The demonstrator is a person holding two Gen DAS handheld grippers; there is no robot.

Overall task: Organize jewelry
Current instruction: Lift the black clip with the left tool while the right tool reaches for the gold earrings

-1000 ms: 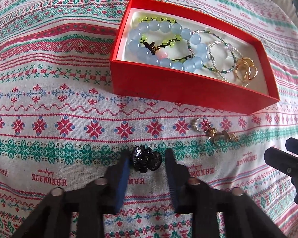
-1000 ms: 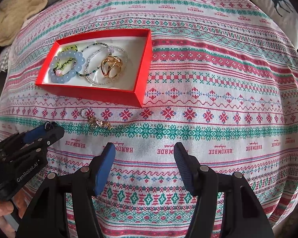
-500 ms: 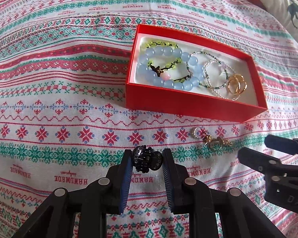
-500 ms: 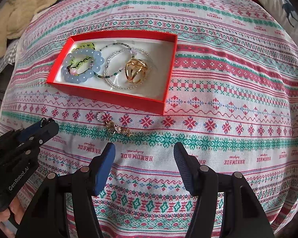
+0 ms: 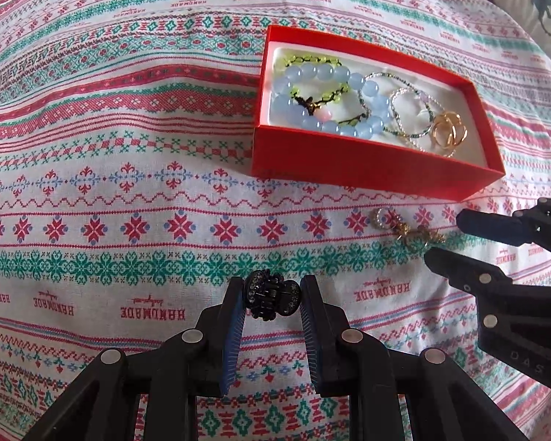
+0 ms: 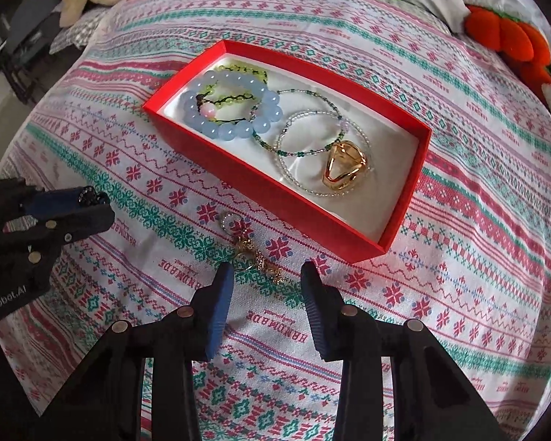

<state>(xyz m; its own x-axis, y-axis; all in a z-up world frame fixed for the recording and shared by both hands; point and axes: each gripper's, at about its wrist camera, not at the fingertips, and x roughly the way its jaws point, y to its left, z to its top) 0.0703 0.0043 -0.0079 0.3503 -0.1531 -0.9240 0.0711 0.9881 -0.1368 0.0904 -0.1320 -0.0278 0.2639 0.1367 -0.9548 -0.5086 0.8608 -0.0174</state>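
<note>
Two pieces remain: my left gripper (image 5: 272, 299) clamps the small black claw hair clip (image 5: 271, 300) while my right gripper (image 6: 266, 286), jaws closing, straddles the gold charm cluster (image 6: 255, 253) at lower centre, next bound for the red cardboard box (image 6: 275, 198).

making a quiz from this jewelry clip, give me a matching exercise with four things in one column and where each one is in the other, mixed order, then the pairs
Things:
1. black hair claw
2. blue bead bracelet
3. gold ring
4. gold charm piece

Places:
A. on the cloth beside the red box
B. box end nearer the right gripper
C. pinched in the left gripper
D. box end with the green beads

Pairs: 1-C, 2-D, 3-B, 4-A
</note>
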